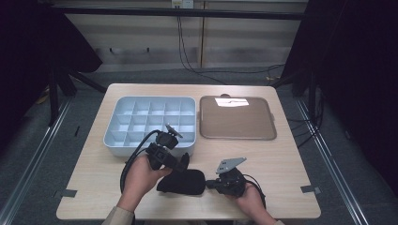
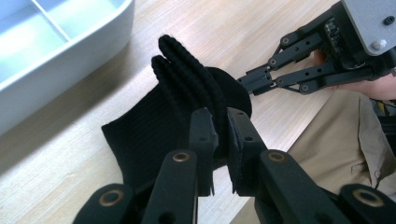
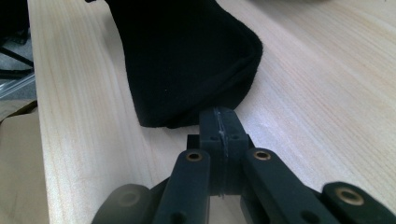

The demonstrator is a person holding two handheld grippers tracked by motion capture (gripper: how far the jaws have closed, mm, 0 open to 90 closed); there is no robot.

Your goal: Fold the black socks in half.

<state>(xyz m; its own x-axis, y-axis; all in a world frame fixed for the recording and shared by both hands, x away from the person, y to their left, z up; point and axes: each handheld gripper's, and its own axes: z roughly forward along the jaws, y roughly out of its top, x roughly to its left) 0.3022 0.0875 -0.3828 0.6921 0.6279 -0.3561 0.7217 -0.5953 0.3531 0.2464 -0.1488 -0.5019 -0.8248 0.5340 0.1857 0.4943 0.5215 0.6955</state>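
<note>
At the near edge of the table (image 1: 94, 187) lay a black sock (image 1: 182, 182), and both grippers were at it. The left gripper (image 1: 183, 161) came at its upper end; its jaws stood nearly closed with a fold of the ribbed cuff (image 2: 187, 79) pinched between them. The right gripper (image 1: 210, 183) met the sock's other end, its jaws fully closed; from its own camera the tips (image 3: 219, 122) touched the rounded toe edge, though whether fabric was actually caught between them could not be told.

By the look of it, the work was at an early stage: the sock was gripped and bunched but not yet folded flat or moved, so the folding and the putting away seemed to be left.

Farther back, just beyond the left gripper, stood a white divided box (image 1: 149, 123) with its compartments bare. Beside it, to the right, lay a brown tray (image 1: 237, 118) with a bright patch (image 1: 231, 101) near its far edge. The near wall of the box stood close behind the left hand (image 1: 143, 176) and would probably have to be cleared by lifting.
</note>
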